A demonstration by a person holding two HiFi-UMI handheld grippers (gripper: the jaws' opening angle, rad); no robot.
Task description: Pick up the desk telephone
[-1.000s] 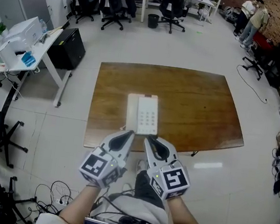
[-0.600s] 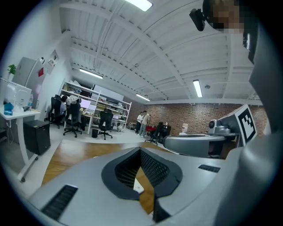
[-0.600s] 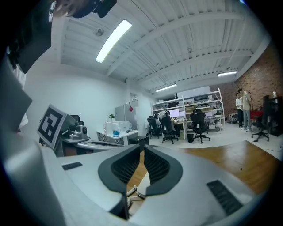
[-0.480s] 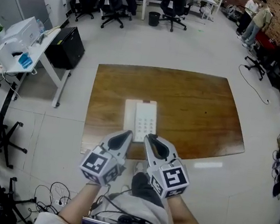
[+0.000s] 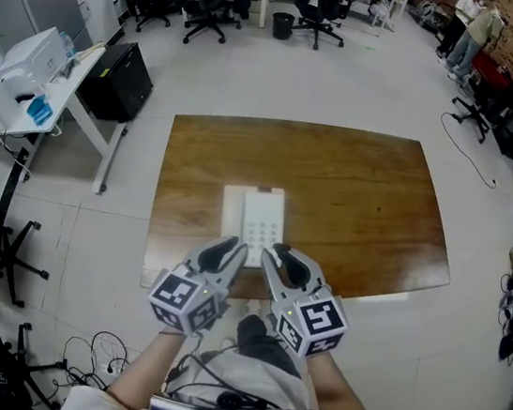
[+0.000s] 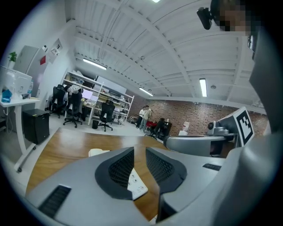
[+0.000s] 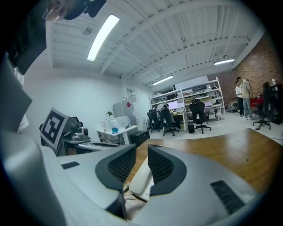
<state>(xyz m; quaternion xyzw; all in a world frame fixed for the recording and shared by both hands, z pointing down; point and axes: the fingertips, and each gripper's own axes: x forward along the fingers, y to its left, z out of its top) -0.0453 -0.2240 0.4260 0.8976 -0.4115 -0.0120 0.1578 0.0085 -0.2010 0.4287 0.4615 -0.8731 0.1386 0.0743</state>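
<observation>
Desk telephone [image 5: 254,220] is white and lies flat on the brown wooden table [image 5: 363,186], close to the near edge and a bit left of the table's middle, handset on its left side, keypad on the right

Both grippers are held side by side at the phone's near end, marker cubes toward the person

Left gripper [image 5: 229,249]: jaws have just been opening and now stand a narrow gap apart. In the left gripper view [image 6: 139,164] nothing sits between the pads; the phone's keypad end [image 6: 136,186] shows low through the gap, beyond the tips

Right gripper [image 5: 276,253]: jaws also just been opening, narrow gap, slightly wider than the left. In the right gripper view [image 7: 142,164] the pads press on nothing; the phone [image 7: 140,180] shows through the gap, below and ahead

In the head view the 2 sets of tips overlap the phone's near edge; cannot tell if either touches it

Surroundings: white desk [image 5: 26,96] at left with a black cabinet [image 5: 118,80] beside it, office chairs [image 5: 318,0] and a black bin [image 5: 282,25] at the back, 2 people standing [image 5: 475,31] at top right near the brick wall, loose cables [image 5: 88,356] on the floor at lower left
</observation>
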